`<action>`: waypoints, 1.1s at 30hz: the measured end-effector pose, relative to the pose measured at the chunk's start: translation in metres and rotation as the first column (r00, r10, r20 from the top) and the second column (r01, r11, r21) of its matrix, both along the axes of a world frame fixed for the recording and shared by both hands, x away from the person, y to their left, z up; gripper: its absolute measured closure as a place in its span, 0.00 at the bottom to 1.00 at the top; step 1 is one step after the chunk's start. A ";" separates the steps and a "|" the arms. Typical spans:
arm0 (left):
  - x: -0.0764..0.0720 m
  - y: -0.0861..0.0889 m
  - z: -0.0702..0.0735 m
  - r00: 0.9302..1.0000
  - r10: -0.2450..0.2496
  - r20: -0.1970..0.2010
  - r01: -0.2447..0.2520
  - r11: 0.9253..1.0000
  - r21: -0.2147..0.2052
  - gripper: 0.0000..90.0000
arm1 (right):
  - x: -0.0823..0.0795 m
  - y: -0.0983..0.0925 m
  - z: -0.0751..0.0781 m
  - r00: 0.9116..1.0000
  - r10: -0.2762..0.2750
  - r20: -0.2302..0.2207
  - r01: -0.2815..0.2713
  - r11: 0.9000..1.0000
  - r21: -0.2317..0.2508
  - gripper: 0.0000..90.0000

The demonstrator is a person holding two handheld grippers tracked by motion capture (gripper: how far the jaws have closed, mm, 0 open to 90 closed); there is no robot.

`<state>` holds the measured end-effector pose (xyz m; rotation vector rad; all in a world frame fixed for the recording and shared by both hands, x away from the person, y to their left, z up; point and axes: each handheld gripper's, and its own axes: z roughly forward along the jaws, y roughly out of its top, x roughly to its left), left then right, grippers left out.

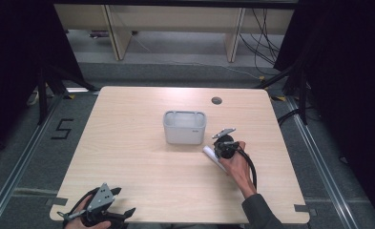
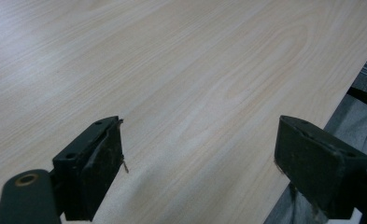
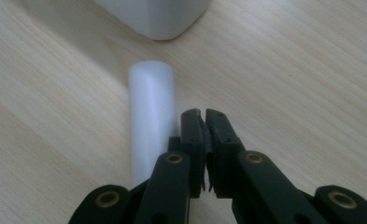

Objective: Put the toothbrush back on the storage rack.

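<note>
**White cylinder not yet gripped; container empty as far as visible**

Status: the white cylinder (image 3: 152,119) lies flat on the worktop (image 1: 128,157), right of centre, just off the near right corner of the grey container (image 1: 184,127). The 2 appear apart, not touching. It is not in the container, whose inside looks empty from the high view.

Right gripper (image 3: 202,116): fingers pressed together with nothing between them, tips just beside the cylinder's flank. No grip made.

Left gripper (image 2: 197,154): fingers wide, holding nothing, resting at the near left edge of the worktop.

Judgement: if the cylinder is bound for the container, the work is at its start; opening the fingers, grasping, lifting and placing all remain.

Writing: a "5" is taped on the floor (image 1: 63,129) left of the worktop. A small mark on the container's front is too small to read.
</note>
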<state>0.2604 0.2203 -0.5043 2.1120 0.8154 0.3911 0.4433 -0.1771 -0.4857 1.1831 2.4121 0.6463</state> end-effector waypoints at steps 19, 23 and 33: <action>-0.002 -0.001 0.001 1.000 0.006 0.002 -0.006 1.000 -0.019 0.16 | -0.027 0.017 0.001 0.995 0.093 -0.022 -0.094 0.995 -0.018 0.95; -0.001 -0.001 0.001 1.000 0.006 0.002 -0.006 1.000 -0.022 0.16 | -0.031 0.017 0.002 0.994 0.111 -0.021 -0.112 0.993 -0.038 0.95; -0.001 -0.001 -0.001 1.000 0.005 0.010 -0.004 0.999 -0.034 0.16 | -0.042 0.013 0.003 0.993 0.117 -0.028 -0.118 0.992 -0.040 0.95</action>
